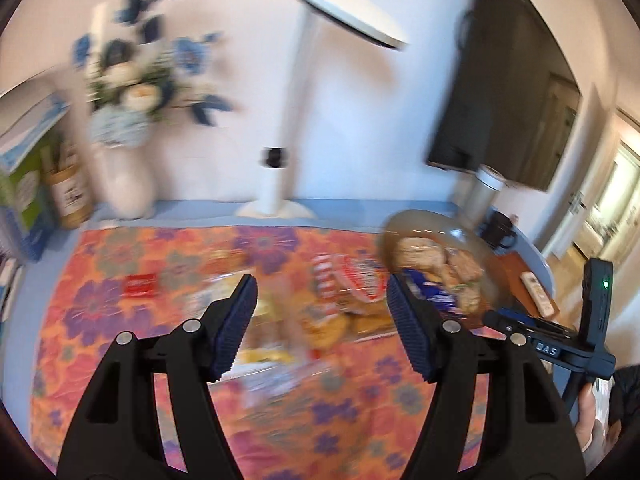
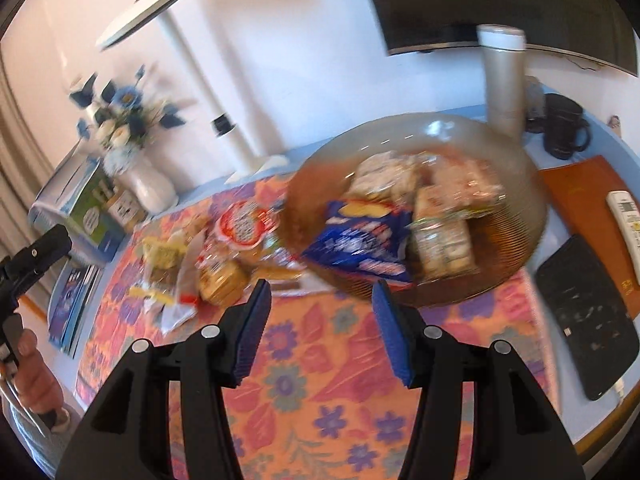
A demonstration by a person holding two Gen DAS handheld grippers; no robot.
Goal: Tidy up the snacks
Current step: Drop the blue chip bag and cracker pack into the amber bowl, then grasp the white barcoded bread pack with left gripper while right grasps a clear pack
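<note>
Standing at the far left corner of the table is a white vase of blue and white flowers, with a green-and-blue box just beside it and a white desk lamp along the far edge. On the floral cloth toward the left lies a loose heap of snack packets, blurred, one with a red-and-white label. The left gripper hovers over this heap with its jaws spread wide and nothing between them. The right gripper is likewise released and empty, its blue pads apart, pointing at the near rim of a brown glass bowl. That bowl holds a blue packet and several pale wrapped snacks. Behind it stands a tall metallic flask, then a black mug; toward the right edge lie a white remote and a black flat device.
</note>
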